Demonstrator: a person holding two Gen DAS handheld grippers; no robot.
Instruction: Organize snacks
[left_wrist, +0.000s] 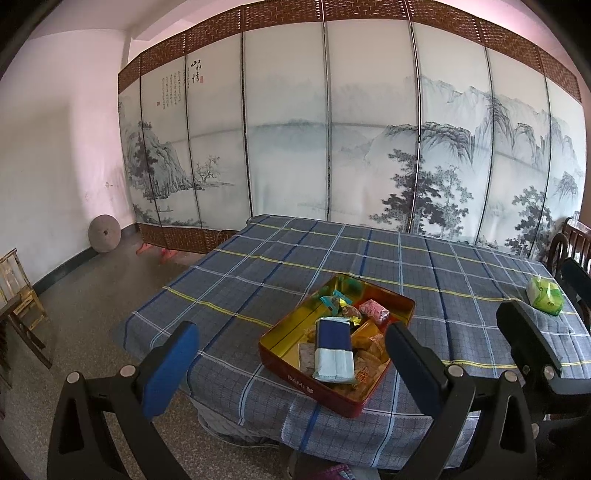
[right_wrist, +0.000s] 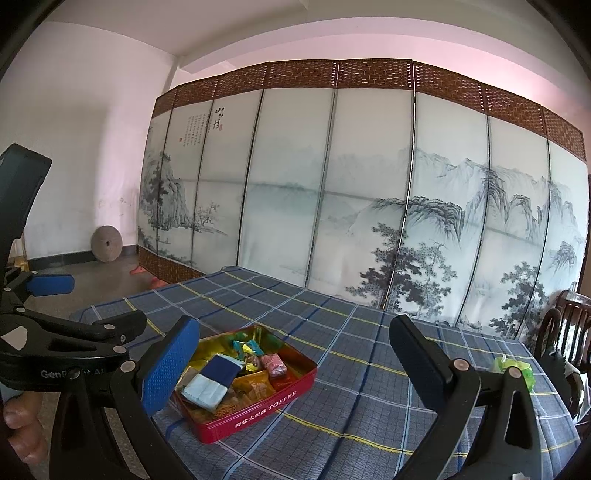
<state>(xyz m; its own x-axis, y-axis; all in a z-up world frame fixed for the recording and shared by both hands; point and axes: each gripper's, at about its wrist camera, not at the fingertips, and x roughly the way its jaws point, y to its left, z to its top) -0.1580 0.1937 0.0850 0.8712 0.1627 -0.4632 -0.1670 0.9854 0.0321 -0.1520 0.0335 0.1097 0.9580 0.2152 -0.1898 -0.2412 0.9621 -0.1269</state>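
A red toffee tin (left_wrist: 314, 386) (right_wrist: 258, 408) sits open near the table's front edge, holding several wrapped snacks. A blue and white packet (left_wrist: 332, 349) (right_wrist: 212, 380) lies on top, a pink wrapped snack (left_wrist: 375, 310) (right_wrist: 275, 365) behind it. A green packet (left_wrist: 546, 295) (right_wrist: 515, 371) lies alone at the table's right side. My left gripper (left_wrist: 291, 362) is open and empty, held in front of the tin. My right gripper (right_wrist: 295, 362) is open and empty, to the right of the tin; one of its fingers (left_wrist: 528, 339) shows in the left wrist view.
The table wears a blue checked cloth (left_wrist: 295, 258) (right_wrist: 369, 369). A painted folding screen (left_wrist: 332, 129) stands behind it. A dark wooden chair (right_wrist: 565, 325) is at the right, a wooden stand (left_wrist: 18, 291) on the floor at left, a round stone (left_wrist: 104, 233) by the wall.
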